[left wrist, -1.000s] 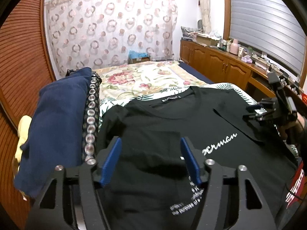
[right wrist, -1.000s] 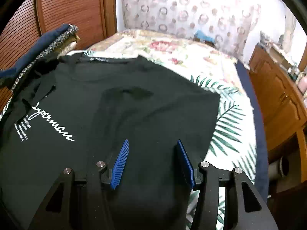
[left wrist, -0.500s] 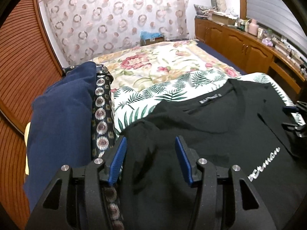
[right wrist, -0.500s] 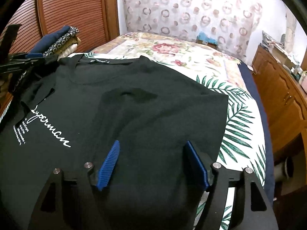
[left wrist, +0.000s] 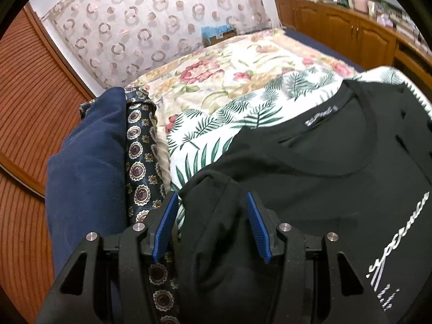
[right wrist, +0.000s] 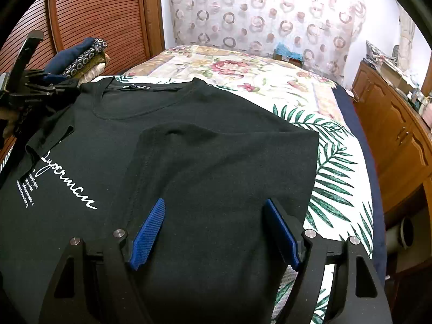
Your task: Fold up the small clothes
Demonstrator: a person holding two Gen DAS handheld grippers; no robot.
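Note:
A black T-shirt point(left wrist: 324, 189) with white script lies face up on the bed. Its right side is folded in over the body as a flat panel point(right wrist: 229, 167). My right gripper point(right wrist: 216, 210) hovers over that panel; its jaws are opening, the cloth lies under and between the blue pads point(right wrist: 149, 226), and they do not press it. My left gripper point(left wrist: 213, 205) stands open at the shirt's left shoulder, with the rumpled sleeve point(left wrist: 213, 189) between its fingers and not pinched. The left gripper point(right wrist: 62, 81) also shows at the far left of the right wrist view.
A pile of folded clothes, navy point(left wrist: 86, 167) and medallion-patterned point(left wrist: 140, 167), sits just left of the shirt against a slatted wooden wall point(left wrist: 27, 108). Leaf-print sheet point(left wrist: 229, 124) and floral quilt point(left wrist: 229, 67) stretch beyond. Wooden cabinets point(right wrist: 399, 135) run along the bed's right side.
My left gripper has swung left from the shirt's middle to its left sleeve beside the clothes pile, tipping downward. My right gripper has stayed put and its jaws have widened.

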